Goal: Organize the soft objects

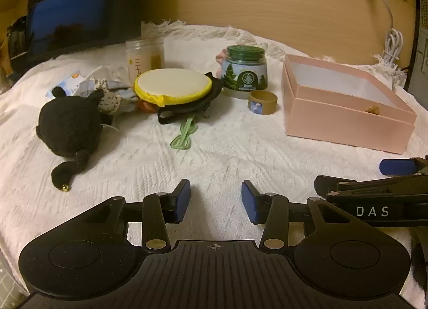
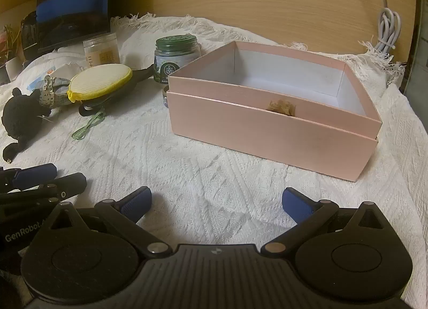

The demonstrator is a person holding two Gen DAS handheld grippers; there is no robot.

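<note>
- Left wrist view: the left gripper [image 1: 216, 203] is seen with its blue pads parted and nothing between them, above the white knitted cloth [image 1: 214, 153].
- The pink box [image 1: 345, 121] is taken as the landmark; it stands open on the cloth, and a small tan item [image 1: 374, 109] is seen just inside its near wall.
- Well to the left of the box a black plush toy [image 1: 68, 128] is laid on the cloth.
- Between the toy and the box a round yellow-edged pad [image 1: 172, 84] is stacked on a black fabric piece [image 1: 187, 108], with a green loop [image 1: 184, 136] just in front of it.
- Just left of the box a green-lidded jar [image 1: 244, 71] and a roll of tape [image 1: 262, 102] are found; a clear jar [image 1: 144, 61] stands farther left.
- Right wrist view: the right gripper [image 2: 216, 203] is held wide open and empty, directly in front of the box [image 2: 270, 135].
- The plush toy [image 2: 22, 116] and the pad [image 2: 100, 81] are seen far left of the box.
</note>
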